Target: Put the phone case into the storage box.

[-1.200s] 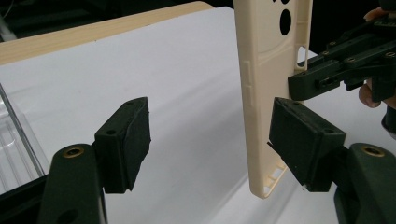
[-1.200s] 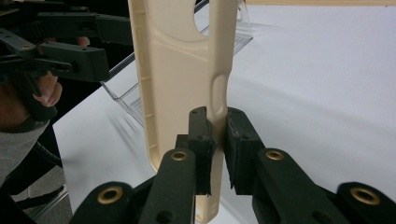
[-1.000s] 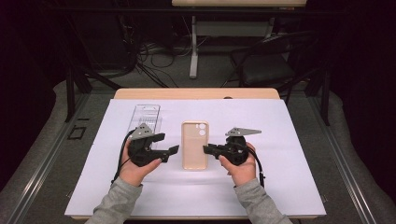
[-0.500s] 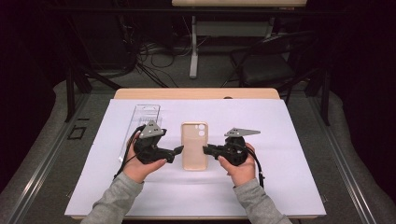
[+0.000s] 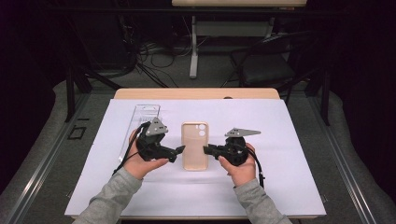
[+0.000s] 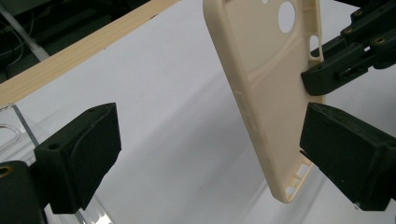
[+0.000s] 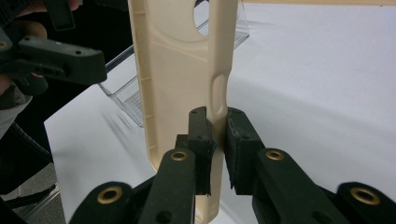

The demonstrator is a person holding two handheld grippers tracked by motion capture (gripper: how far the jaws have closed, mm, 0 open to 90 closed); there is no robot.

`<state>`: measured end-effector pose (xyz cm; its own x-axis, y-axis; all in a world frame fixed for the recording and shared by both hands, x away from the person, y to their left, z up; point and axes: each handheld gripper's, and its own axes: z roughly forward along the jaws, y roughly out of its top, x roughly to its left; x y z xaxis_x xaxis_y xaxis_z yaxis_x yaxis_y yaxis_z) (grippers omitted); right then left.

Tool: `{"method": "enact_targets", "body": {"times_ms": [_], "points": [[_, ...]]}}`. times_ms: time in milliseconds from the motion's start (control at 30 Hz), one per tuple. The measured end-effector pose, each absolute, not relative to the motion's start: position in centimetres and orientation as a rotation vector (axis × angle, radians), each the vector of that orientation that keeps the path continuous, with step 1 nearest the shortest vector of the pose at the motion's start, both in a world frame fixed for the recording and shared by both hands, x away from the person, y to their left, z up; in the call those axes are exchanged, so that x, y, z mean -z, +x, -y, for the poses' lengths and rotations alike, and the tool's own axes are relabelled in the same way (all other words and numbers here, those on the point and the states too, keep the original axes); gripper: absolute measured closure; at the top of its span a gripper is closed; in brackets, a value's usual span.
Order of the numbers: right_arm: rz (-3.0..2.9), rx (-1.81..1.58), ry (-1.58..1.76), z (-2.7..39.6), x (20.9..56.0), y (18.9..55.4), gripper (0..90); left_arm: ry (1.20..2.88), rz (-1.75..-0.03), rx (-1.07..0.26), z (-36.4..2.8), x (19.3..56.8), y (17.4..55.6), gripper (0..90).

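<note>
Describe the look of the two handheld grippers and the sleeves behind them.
Both the left gripper and the right gripper are black, each with two blocky jaws, brass-coloured pivot rivets, a grey three-cornered top plate and a trailing black cable. The person wears grey long sleeves.

Honestly, there's no writing to read anywhere here, no labels, brand marks, numbers or signs on anything that's on the table or behind it.
</note>
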<state>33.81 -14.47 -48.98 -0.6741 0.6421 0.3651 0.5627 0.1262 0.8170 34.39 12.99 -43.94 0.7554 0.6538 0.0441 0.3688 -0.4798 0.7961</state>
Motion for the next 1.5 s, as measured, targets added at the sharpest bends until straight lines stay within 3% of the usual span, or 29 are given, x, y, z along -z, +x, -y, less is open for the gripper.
{"method": "enact_targets", "body": {"times_ms": [900, 1500], "points": [[-2.298, -1.598, 1.214, 14.1, 49.0, 33.6, 82.1, 2.147, -0.701, -0.555, -11.2, 41.2, 35.3, 9.4], [-2.279, -1.555, 1.182, 13.9, 49.0, 33.4, 82.1, 2.189, -0.659, -0.628, -10.6, 40.8, 35.7, 24.9]]}}
